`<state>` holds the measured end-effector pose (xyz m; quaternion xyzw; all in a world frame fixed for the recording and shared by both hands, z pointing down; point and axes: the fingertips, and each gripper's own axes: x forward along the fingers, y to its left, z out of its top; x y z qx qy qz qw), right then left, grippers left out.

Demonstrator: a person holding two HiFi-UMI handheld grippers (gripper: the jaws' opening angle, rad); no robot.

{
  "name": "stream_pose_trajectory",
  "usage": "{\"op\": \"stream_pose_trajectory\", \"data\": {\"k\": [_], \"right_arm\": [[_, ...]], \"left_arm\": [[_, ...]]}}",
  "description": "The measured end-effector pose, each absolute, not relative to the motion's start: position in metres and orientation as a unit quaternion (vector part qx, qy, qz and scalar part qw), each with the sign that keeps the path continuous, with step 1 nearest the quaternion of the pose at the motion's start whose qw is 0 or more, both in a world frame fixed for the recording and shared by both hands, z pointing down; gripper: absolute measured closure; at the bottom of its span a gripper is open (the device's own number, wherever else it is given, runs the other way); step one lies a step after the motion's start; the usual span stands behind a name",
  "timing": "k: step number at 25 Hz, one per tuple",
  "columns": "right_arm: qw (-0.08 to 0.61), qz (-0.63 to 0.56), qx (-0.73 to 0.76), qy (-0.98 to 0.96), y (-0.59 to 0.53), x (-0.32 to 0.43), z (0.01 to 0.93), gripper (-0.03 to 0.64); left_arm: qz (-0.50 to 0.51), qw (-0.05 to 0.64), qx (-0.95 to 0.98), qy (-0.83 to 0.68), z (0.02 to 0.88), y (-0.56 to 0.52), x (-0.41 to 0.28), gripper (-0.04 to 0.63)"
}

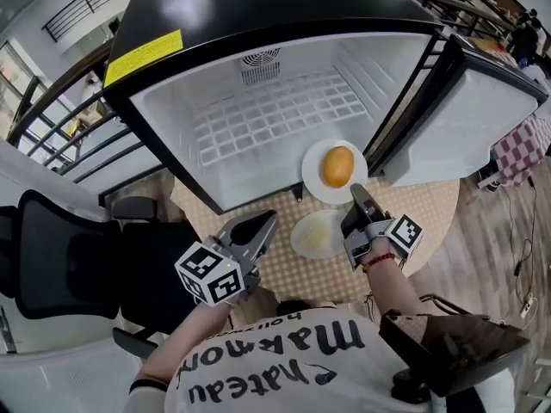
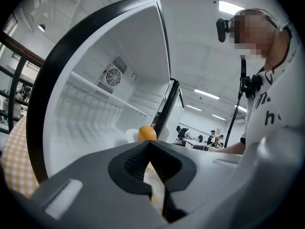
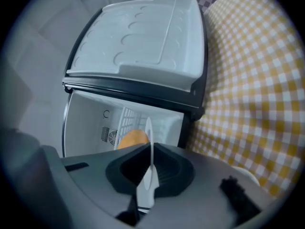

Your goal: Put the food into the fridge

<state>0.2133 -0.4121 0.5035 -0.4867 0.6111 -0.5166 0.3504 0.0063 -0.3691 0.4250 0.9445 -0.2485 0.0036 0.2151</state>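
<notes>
Round orange food (image 1: 337, 166) on round white plate (image 1: 312, 177), rim pinched by outstretched right tongs (image 1: 356, 193) at open black fridge (image 1: 185, 3) mouth; left tongs (image 1: 268, 221) closed, empty.

The box-shaped fridge (image 1: 258, 119) has a black shell, a white inside and a yellow label (image 1: 142, 57) on its top. At its open mouth, a white round plate (image 1: 314, 181) bears a round orange-yellow food piece (image 1: 337, 166). In front of the fridge lies a beige-and-white checked tablecloth (image 1: 430, 209). The grey plastic left gripper (image 1: 270, 219) and right gripper (image 1: 358, 192) each carry a cube of black-and-white square markers. Right of the fridge shows a red-and-white checked cloth (image 1: 521, 149).
</notes>
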Motion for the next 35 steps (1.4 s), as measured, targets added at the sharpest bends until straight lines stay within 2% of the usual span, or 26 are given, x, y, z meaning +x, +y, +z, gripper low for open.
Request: {"op": "stream_pose_trajectory", "data": {"k": [10, 26, 35], "right_arm": [[0.353, -0.530, -0.517, 0.572, -0.445, 0.209, 0.537, 0.592], [0.301, -0.501, -0.586, 0.561, -0.474, 0.214, 0.536, 0.592], [0.202, -0.426, -0.660, 0.584, -0.490, 0.218, 0.533, 0.579]], "left_arm": [[0.032, 0.243, 0.938, -0.247, 0.462, -0.382, 0.002, 0.604], [0.027, 0.258, 0.930, -0.261, 0.471, -0.384, -0.003, 0.604], [0.028, 0.260, 0.921, -0.289, 0.471, -0.387, -0.019, 0.604]]}}
